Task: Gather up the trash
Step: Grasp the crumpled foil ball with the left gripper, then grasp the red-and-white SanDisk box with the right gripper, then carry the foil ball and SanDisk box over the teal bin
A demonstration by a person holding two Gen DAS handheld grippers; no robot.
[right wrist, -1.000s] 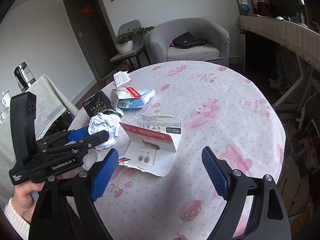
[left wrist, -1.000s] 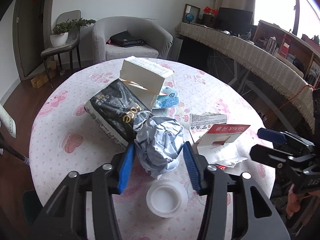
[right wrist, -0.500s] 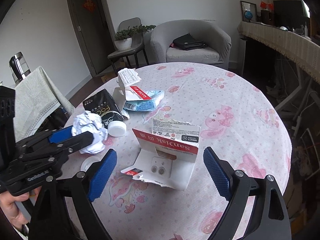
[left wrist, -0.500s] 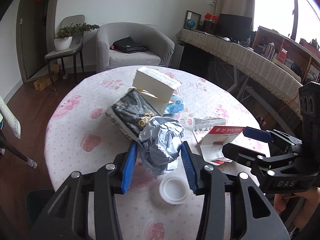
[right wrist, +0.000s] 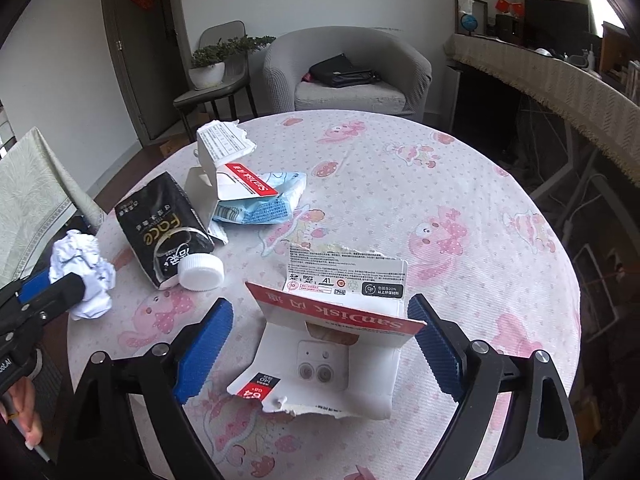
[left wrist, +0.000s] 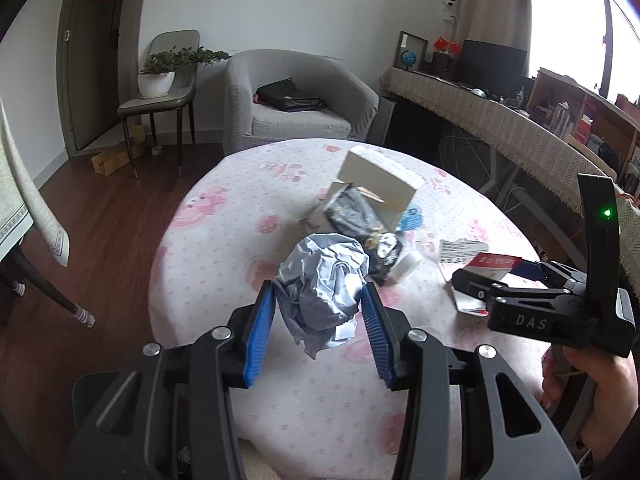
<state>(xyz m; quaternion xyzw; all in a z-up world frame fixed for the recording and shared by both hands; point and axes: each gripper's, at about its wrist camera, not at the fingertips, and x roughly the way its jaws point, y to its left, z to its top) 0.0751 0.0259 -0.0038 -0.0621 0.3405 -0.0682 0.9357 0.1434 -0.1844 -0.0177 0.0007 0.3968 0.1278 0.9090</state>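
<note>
My left gripper (left wrist: 318, 322) is shut on a crumpled white paper ball (left wrist: 324, 284) and holds it above the near left part of the round table (left wrist: 224, 248); the ball also shows in the right wrist view (right wrist: 82, 270). My right gripper (right wrist: 320, 346) is open, its jaws on either side of a torn red-and-white SanDisk card package (right wrist: 336, 344) lying on the table. A black tissue pack (right wrist: 160, 228), a white cap (right wrist: 200, 272), a blue wrapper (right wrist: 264, 200) and a torn white box (right wrist: 222, 164) lie further back.
The table (right wrist: 460, 184) has a pink patterned cloth. A grey armchair (right wrist: 344, 68) with a black bag, a chair with a potted plant (right wrist: 212, 66) and a long covered sideboard (right wrist: 552, 80) stand behind. Wooden floor lies to the left (left wrist: 100, 208).
My left gripper has lifted the paper ball off the table and drawn back toward the table's near left edge. My right gripper has moved closer over the SanDisk package, still open.
</note>
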